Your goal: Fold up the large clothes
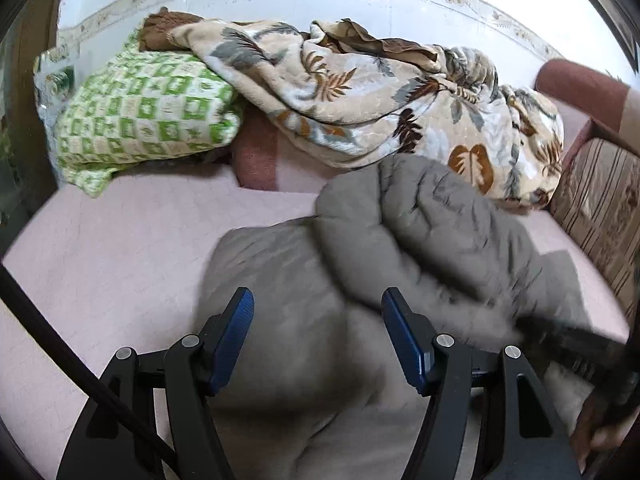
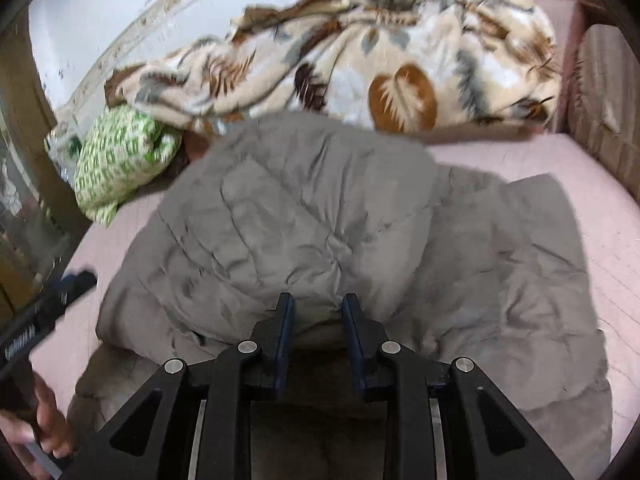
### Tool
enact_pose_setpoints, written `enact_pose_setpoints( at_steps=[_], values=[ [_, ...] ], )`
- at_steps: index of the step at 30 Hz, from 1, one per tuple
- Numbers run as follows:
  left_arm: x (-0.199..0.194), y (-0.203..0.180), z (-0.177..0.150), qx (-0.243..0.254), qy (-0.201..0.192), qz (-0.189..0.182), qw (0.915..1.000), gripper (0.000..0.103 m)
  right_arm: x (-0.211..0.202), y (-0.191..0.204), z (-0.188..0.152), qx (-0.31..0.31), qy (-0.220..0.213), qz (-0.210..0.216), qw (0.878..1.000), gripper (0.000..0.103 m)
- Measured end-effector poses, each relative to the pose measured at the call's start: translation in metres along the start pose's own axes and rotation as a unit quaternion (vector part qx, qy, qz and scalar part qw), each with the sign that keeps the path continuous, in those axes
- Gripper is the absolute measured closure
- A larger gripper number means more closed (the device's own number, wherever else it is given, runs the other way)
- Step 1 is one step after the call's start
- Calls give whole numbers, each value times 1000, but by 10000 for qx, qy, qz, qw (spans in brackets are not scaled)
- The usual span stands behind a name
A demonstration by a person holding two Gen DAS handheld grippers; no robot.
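Note:
A grey padded jacket [image 1: 304, 288] lies on the pink bed sheet [image 1: 100, 264]. My left gripper [image 1: 318, 300] is open and empty just above the jacket's near part. In the right wrist view my right gripper [image 2: 318, 306] is shut on a lifted fold of the grey jacket [image 2: 280, 216], which it holds raised over the rest of the garment. That raised fold shows in the left wrist view as a puffy hump [image 1: 420, 220]. The right gripper's body shows blurred at the right edge of the left wrist view [image 1: 580, 348].
A leaf-patterned blanket [image 1: 380, 92] and a green checked pillow [image 1: 140, 116] are heaped along the far wall. A striped cushion [image 1: 604, 204] stands at the right. A dark cable [image 1: 80, 360] crosses the lower left. The left gripper's body [image 2: 44, 312] and a hand show at the left edge.

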State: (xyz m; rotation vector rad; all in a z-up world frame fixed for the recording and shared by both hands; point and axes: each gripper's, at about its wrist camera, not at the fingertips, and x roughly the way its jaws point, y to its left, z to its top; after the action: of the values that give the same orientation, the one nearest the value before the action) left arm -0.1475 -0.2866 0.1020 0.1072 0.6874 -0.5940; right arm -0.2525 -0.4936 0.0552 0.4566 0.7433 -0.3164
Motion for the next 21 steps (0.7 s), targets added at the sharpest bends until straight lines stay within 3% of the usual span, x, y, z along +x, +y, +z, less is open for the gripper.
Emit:
enact_pose_setpoints(
  at_steps=[3, 7, 11, 17, 21],
  values=[
    [32, -16, 1, -49, 324, -127, 9994, 37, 5, -10, -4, 218, 171, 110, 9996, 75],
    [71, -27, -18, 78, 791, 206, 9966, 37, 12, -15, -12, 323, 336, 139, 9988, 75],
    [76, -34, -22, 390, 850, 417, 9947, 35, 15, -14, -12, 274, 407, 98, 9987, 75],
    [23, -25, -22, 239, 757, 216, 9966, 35, -19, -13, -6, 405, 183, 329, 9985, 75],
    [-36, -16, -48, 290, 666, 172, 9972, 35, -62, -8, -19, 466, 50, 487, 9977, 70]
  ],
)
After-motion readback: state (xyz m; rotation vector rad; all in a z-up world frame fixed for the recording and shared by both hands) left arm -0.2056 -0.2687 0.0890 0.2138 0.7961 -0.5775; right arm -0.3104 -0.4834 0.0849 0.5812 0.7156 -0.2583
